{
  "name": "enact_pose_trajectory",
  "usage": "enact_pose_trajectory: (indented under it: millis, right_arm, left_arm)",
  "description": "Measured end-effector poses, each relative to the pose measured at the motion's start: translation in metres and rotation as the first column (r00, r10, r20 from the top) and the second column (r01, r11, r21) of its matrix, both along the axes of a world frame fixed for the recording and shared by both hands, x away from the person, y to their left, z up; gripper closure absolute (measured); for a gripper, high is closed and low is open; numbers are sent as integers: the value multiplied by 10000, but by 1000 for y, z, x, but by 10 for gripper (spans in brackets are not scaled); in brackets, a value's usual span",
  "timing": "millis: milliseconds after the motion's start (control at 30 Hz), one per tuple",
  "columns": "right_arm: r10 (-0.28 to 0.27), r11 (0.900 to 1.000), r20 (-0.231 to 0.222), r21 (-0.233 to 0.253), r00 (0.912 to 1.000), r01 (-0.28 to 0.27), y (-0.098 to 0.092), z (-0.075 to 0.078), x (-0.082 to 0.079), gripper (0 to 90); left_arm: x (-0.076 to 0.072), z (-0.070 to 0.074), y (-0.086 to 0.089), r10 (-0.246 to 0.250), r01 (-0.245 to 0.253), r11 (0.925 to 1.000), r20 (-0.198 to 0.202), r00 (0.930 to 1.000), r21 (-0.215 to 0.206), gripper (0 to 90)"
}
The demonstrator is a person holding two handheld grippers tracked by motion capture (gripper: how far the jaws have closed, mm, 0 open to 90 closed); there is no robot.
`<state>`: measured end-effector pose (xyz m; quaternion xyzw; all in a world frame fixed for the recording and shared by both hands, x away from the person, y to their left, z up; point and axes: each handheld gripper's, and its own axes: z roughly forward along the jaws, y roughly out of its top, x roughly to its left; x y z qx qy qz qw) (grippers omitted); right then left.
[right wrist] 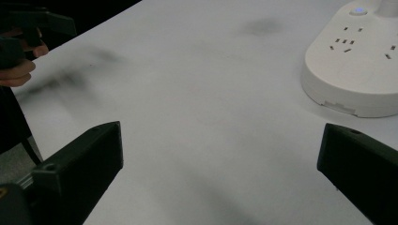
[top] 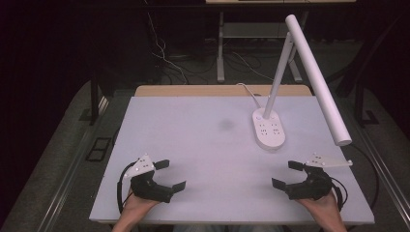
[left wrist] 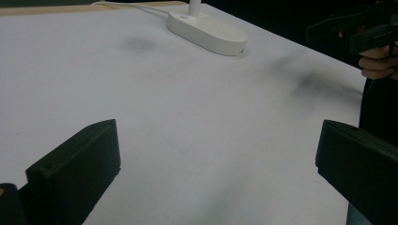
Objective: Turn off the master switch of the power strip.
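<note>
1. My left hand-held gripper (top: 170,175) sits low over the near left part of the table (top: 193,145). Its jaws are spread wide, with nothing between them and nothing touched but air. In the left gripper view I see bare white surface between the two black jaws.

2. Ahead of that gripper and off to its right stands the lamp base (top: 269,127), a white oval with sockets moulded into its top. It is well apart from the left hand-held gripper, and a white cord (top: 247,91) runs away from it toward the far edge.

3. The base is the thing nearest my right hand-held gripper (top: 285,174), just ahead of it and slightly to its left. The right gripper view puts the base (right wrist: 352,70) ahead of its right jaw, a small blue light on top.

4. The right hand-held gripper is also spread wide and empty, touching nothing.

5. The lamp's long white head (top: 316,77) hangs above and ahead of the right hand-held gripper. I judge it the main thing to avoid when moving forward.

6. To do this step well, I would bring the right gripper in low and level and straddle the base across its narrow width. I would keep the left one ready to steady it.

7. The dark smudges (left wrist: 309,82) on the table look like shadows or marks; I cannot tell which.
</note>
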<state>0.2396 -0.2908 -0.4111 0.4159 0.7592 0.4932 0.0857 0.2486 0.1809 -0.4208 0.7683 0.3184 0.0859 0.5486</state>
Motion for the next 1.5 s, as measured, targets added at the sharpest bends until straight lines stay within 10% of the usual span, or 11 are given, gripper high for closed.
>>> enact_pose_trajectory:
  millis: [1500]
  right_arm:
    - [-85,9989,-488,-468,9988,62,0,6,6,0]
  left_arm:
    - [-1,-3,-1,-27,26,10000,-234,9997,-43,0]
